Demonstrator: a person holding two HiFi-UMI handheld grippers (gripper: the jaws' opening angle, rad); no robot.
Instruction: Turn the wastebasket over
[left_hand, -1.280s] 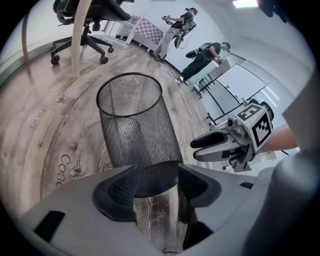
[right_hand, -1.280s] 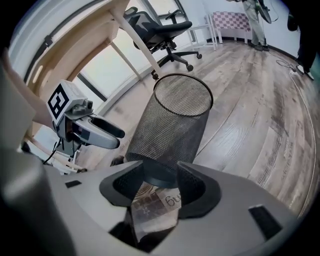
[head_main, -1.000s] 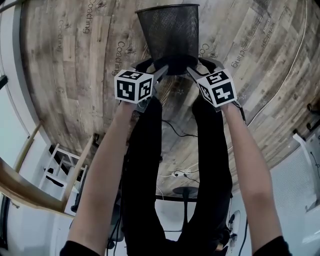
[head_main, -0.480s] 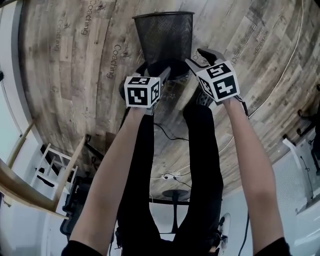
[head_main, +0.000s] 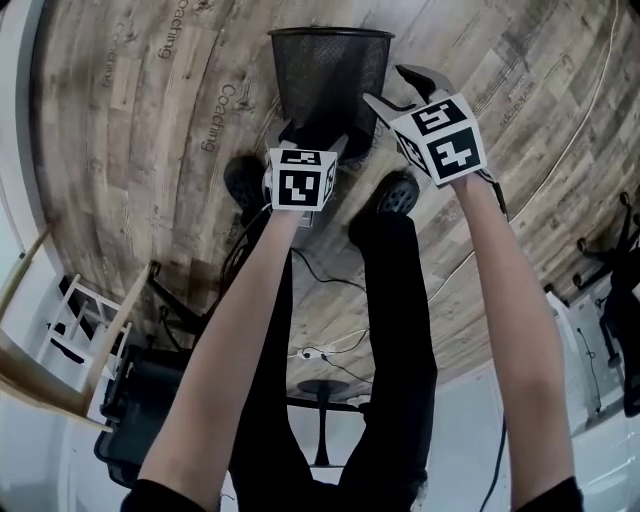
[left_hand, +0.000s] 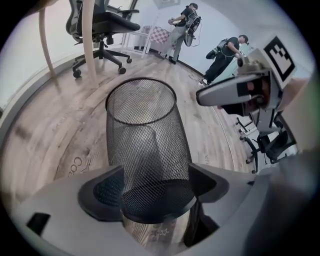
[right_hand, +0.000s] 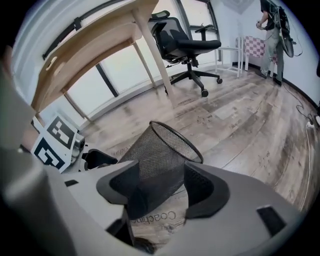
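**Wastebasket upright on the floor, left gripper at its base**

The black wire-mesh wastebasket (head_main: 330, 75) is standing on the grey-brown wood-plank floor (head_main: 130, 150) with its open rim facing up. It is sitting just ahead of the person's two dark shoes (head_main: 245, 180).

The left gripper (left_hand: 157, 187) is reaching in low. Its jaws are spread wide around the basket's solid dark base, and a pad is lying against each side of it, clasping it. Floor planks are showing under the base between the jaws.

The right gripper (head_main: 384, 83) is hovering higher, beside the basket's right wall. Its jaws are standing apart and pinching nothing. From its own camera the basket's narrow lower part is lining up in the gap. Bare floor is showing between the mesh and the right-hand pad.

Both of the person's bare forearms are stretching forward over legs in black trousers (head_main: 390, 330).

A black office swivel chair (right_hand: 187, 45) is parked next to a pale wooden table (right_hand: 90, 50) by the windows. Across the room two other people (left_hand: 180, 27) are busying themselves near the far wall.
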